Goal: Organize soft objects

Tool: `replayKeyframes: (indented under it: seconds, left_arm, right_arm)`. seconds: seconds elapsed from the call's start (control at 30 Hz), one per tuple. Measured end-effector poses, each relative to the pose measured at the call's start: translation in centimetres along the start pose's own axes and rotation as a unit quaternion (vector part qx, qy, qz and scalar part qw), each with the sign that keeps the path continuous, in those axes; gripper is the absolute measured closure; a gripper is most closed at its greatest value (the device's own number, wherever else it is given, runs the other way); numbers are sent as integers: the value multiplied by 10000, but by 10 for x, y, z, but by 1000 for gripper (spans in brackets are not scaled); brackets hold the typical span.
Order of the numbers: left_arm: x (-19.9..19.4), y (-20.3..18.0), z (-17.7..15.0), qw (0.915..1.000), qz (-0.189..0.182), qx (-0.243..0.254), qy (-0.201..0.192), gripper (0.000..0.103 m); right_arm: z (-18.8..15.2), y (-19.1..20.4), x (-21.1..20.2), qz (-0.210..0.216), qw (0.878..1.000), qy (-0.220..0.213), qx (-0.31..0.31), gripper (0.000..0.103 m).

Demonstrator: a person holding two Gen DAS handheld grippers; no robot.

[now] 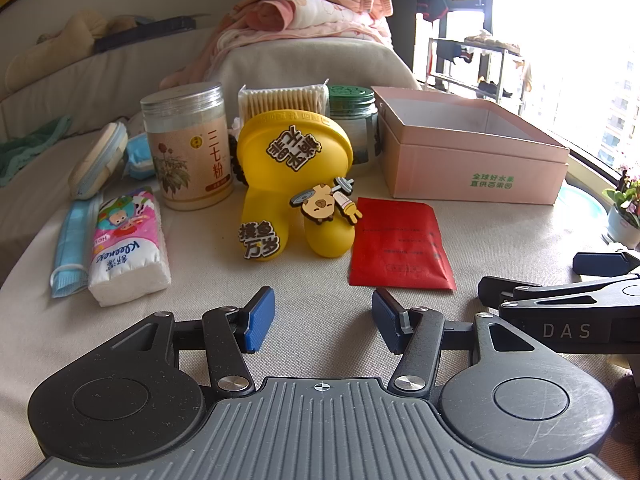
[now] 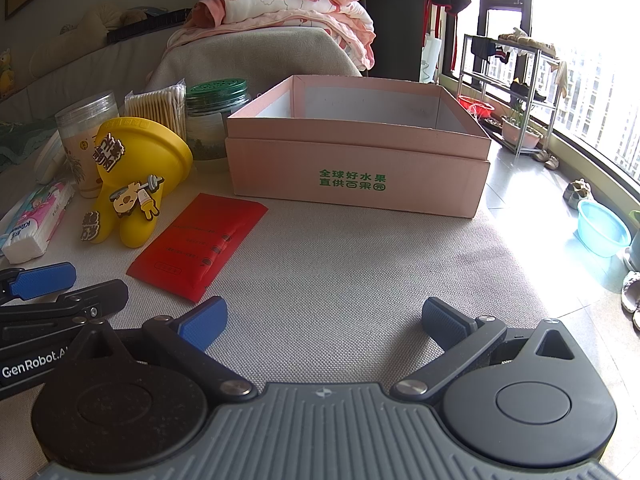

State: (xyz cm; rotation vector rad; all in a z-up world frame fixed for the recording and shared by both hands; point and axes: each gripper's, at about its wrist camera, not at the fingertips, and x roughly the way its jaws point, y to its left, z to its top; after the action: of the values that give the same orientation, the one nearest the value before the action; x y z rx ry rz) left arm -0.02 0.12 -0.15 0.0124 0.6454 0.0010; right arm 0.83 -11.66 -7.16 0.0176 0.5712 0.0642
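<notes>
A yellow soft toy (image 1: 288,184) with stickers stands at the centre of a beige cloth surface; it also shows in the right wrist view (image 2: 136,184). A red packet (image 1: 400,244) (image 2: 200,244) lies flat beside it. A tissue pack (image 1: 128,248) (image 2: 36,220) and a blue face mask (image 1: 70,244) lie at the left. An open pink box (image 1: 472,168) (image 2: 360,172) stands at the right. My left gripper (image 1: 323,318) is open and empty, short of the toy and packet. My right gripper (image 2: 322,320) is open and empty, before the box.
A powder jar (image 1: 188,148), a cotton swab pack (image 1: 284,100) and a green-lidded jar (image 1: 354,120) stand behind the toy. A zip pouch (image 1: 98,160) lies at the left. Folded pink blankets (image 1: 316,8) sit on a cushion behind. The floor with a blue basin (image 2: 602,234) lies off the right edge.
</notes>
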Motion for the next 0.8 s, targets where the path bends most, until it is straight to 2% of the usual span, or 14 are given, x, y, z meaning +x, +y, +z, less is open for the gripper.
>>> replayKeyframes:
  seconds: [0.8]
  left_arm:
    - [0, -2, 2, 10000, -8, 0, 0, 43]
  right_arm:
    - [-1, -2, -1, 2, 10000, 2, 0, 0]
